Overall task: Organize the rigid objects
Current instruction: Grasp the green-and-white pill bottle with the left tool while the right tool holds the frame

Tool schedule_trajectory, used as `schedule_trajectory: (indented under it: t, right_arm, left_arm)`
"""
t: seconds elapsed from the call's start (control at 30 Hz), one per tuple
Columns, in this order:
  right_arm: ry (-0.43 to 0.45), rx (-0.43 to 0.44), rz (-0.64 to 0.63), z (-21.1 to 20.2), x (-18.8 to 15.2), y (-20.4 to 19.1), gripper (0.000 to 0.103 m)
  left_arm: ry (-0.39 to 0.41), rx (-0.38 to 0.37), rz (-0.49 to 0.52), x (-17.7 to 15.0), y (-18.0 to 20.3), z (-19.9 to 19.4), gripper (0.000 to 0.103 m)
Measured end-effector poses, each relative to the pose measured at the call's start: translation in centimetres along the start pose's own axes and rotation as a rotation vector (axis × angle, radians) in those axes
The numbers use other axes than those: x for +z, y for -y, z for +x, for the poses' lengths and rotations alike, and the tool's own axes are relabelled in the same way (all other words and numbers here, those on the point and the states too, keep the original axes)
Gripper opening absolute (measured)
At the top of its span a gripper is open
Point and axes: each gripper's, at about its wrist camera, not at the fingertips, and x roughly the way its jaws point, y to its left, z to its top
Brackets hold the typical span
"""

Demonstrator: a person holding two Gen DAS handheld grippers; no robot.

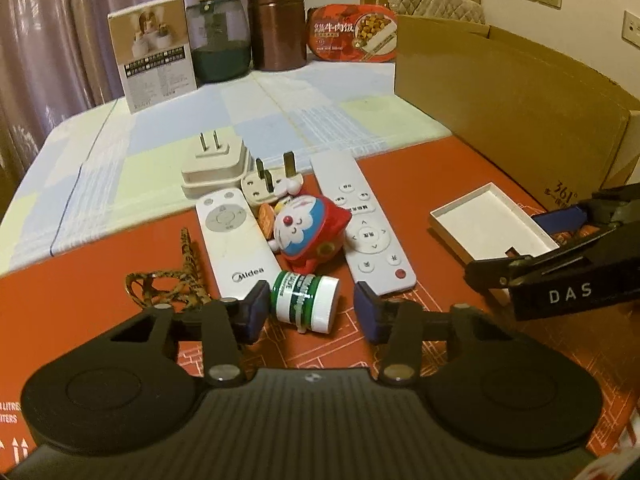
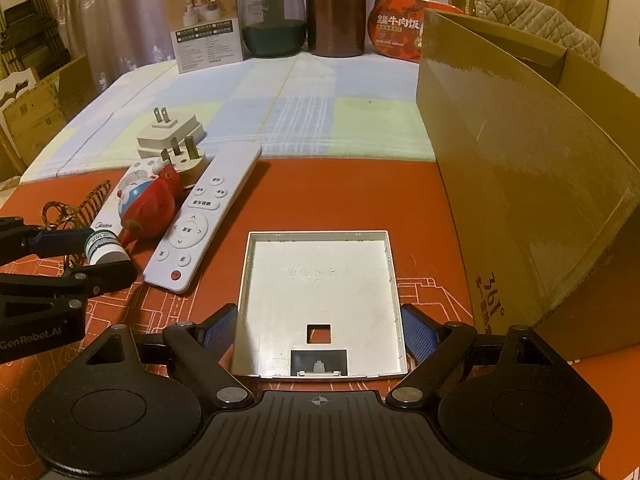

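In the left wrist view I see my left gripper [image 1: 312,312] with the jaws wide, and a small green and white jar [image 1: 305,297] lies on its side between the blue pads, touching neither as far as I can tell. Behind it on the red surface [image 1: 88,304] lie a Midea remote [image 1: 236,240], a red toy figure [image 1: 308,236], a second white remote [image 1: 362,224] and two white plugs [image 1: 236,172]. In the right wrist view my right gripper [image 2: 320,338] has the jaws wide on both sides of a shallow white tray [image 2: 320,304], which lies flat on the surface just beside the big cardboard box [image 2: 520,184]; whether the pads touch its walls I cannot tell.
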Motion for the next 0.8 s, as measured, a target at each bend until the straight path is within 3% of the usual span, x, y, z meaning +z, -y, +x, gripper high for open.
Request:
schedule_trajectory:
  t: [0.37, 0.57, 0.8]
  right_arm:
    - [0.009, -0.009, -0.012, 0.22, -0.10, -0.10, 0.083]
    - [0.009, -0.009, -0.009, 0.31, -0.12, -0.06, 0.083]
    - [0.004, -0.016, -0.017, 0.58, 0.08, -0.15, 0.083]
  left_arm:
    - [-0.019, -0.008, -0.069, -0.27, -0.51, 0.20, 0.038]
    - [-0.008, 0.000, -0.080, -0.10, -0.67, -0.02, 0.028]
    - [-0.017, 0.000, -0.080, 0.08, -0.48, -0.57, 0.027]
